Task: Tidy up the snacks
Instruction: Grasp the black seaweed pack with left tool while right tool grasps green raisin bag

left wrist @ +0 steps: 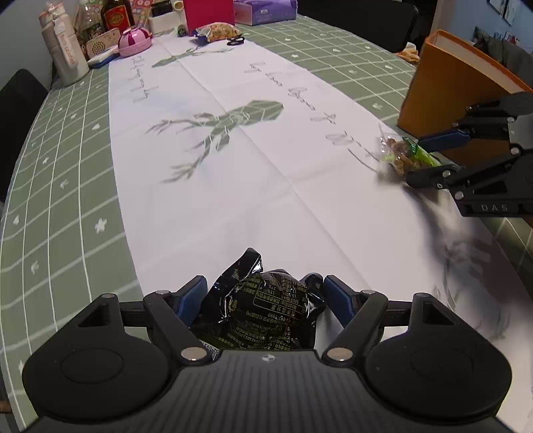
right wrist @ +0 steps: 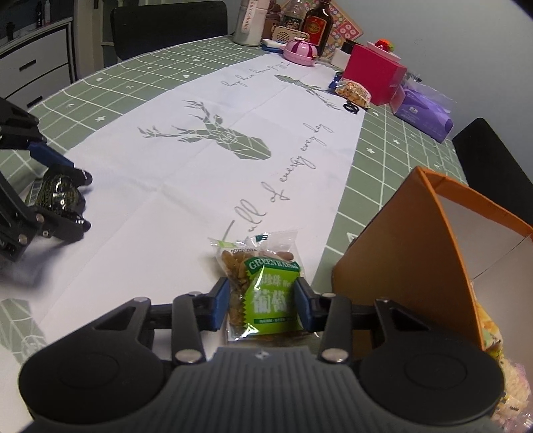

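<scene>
A shiny black snack packet (left wrist: pixel 266 306) lies on the white table runner (left wrist: pixel 233 186) between the fingers of my left gripper (left wrist: pixel 265 289). Its blue pads stand at the packet's crinkled edges without squeezing it, so the gripper is open. The right wrist view shows the same black packet (right wrist: pixel 60 196) at the far left. My right gripper (right wrist: pixel 263 293) is shut on a clear and green raisin packet (right wrist: pixel 263 289), pads pressed on both its sides, just left of an open orange box (right wrist: pixel 399 266). From the left wrist view, the right gripper (left wrist: pixel 416 159) and the raisin packet (left wrist: pixel 404 155) sit before the orange box (left wrist: pixel 443 83).
Snack packs (right wrist: pixel 493 336) show inside the orange box. At the table's far end lie a bag of nuts (right wrist: pixel 354 90), a pink box (right wrist: pixel 373 73), a purple tissue pack (right wrist: pixel 423 110), a pink round container (left wrist: pixel 135 41) and bottles (left wrist: pixel 115 15). Black chairs (right wrist: pixel 493 166) stand around the table.
</scene>
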